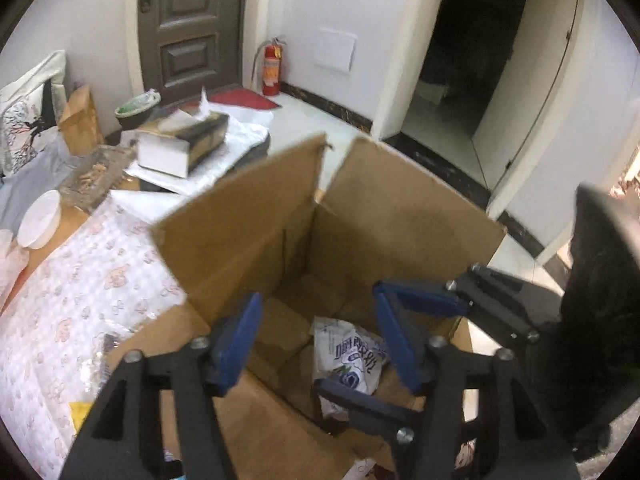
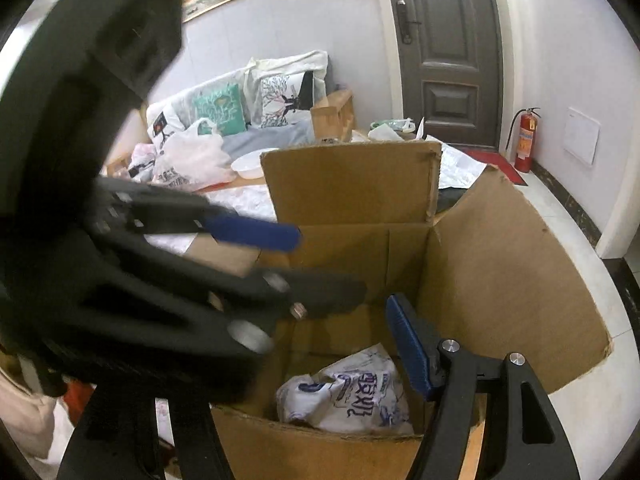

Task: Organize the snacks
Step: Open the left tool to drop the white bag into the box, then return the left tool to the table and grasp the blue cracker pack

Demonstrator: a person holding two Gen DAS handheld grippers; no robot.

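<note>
An open cardboard box (image 1: 256, 236) with raised flaps stands beside the table; it also shows in the right wrist view (image 2: 500, 264). A white and blue snack bag (image 1: 352, 356) lies at its bottom, also seen in the right wrist view (image 2: 352, 392). My left gripper (image 1: 316, 340) is open and empty above the box opening. My right gripper (image 2: 340, 360) is open and empty over the same box; it enters the left wrist view from the right (image 1: 420, 300). The left gripper crosses the right wrist view (image 2: 256, 236) and hides my right gripper's left finger.
A table with a floral cover (image 1: 80, 300) holds a tissue box (image 1: 184, 140), a white bowl (image 1: 40, 220) and a brown paper bag (image 1: 80, 120). A sofa with cushions (image 2: 224, 108) and plastic bags (image 2: 192, 160) lies behind. A fire extinguisher (image 1: 271, 68) stands by the door.
</note>
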